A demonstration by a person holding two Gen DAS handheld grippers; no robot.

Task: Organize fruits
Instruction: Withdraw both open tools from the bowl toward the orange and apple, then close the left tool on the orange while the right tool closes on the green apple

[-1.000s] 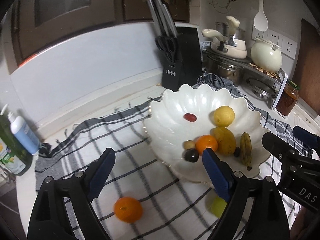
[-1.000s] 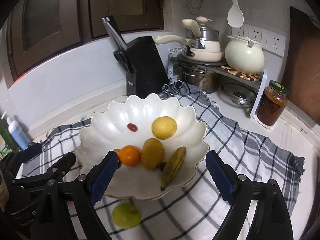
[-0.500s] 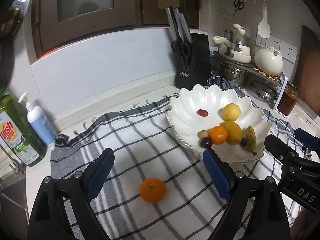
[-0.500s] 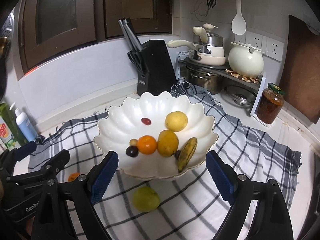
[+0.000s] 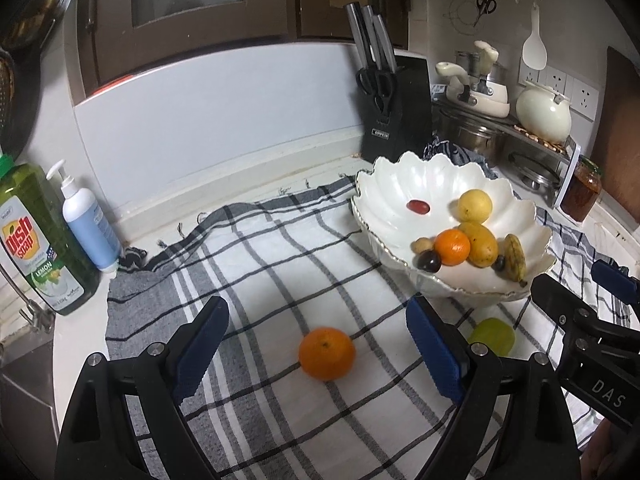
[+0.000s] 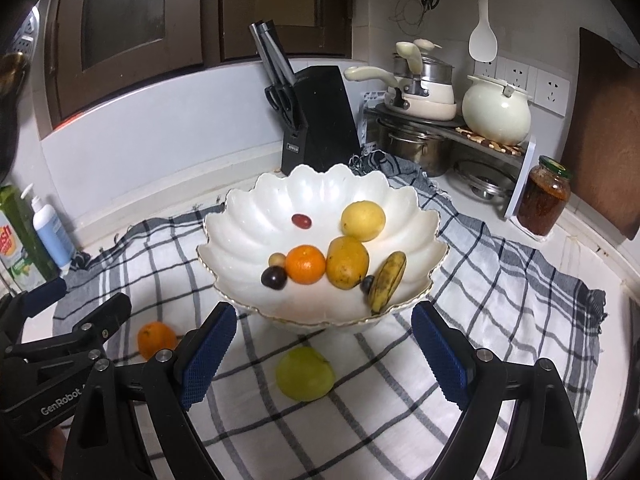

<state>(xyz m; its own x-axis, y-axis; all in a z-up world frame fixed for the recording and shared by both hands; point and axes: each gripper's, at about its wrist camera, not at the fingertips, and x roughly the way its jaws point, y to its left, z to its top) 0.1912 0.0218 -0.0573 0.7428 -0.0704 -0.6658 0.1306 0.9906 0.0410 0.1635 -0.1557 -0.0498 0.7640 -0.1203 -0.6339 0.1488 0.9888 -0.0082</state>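
Observation:
A white scalloped bowl (image 5: pixel 420 176) (image 6: pixel 320 184) on a checked cloth holds several fruits: an orange (image 6: pixel 306 263), yellow fruits, a banana (image 6: pixel 387 276), dark plums and a red grape. A loose orange (image 5: pixel 327 353) (image 6: pixel 157 339) lies on the cloth in line with the gap of my open, empty left gripper (image 5: pixel 318 348). A green fruit (image 6: pixel 305 373) (image 5: pixel 492 335) lies on the cloth in front of the bowl, in line with the gap of my open, empty right gripper (image 6: pixel 322 352).
A black knife block (image 5: pixel 394 104) stands behind the bowl. Pots and a cream kettle (image 6: pixel 496 110) sit on a rack at the right, with a red jar (image 6: pixel 543 200) beside it. A dish-soap bottle (image 5: pixel 32 240) and a pump bottle (image 5: pixel 90 224) stand at the left counter edge.
Both grippers have pulled back and up from the bowl. The loose orange and the green fruit now sit farther ahead, between the fingers. Both stayed open.

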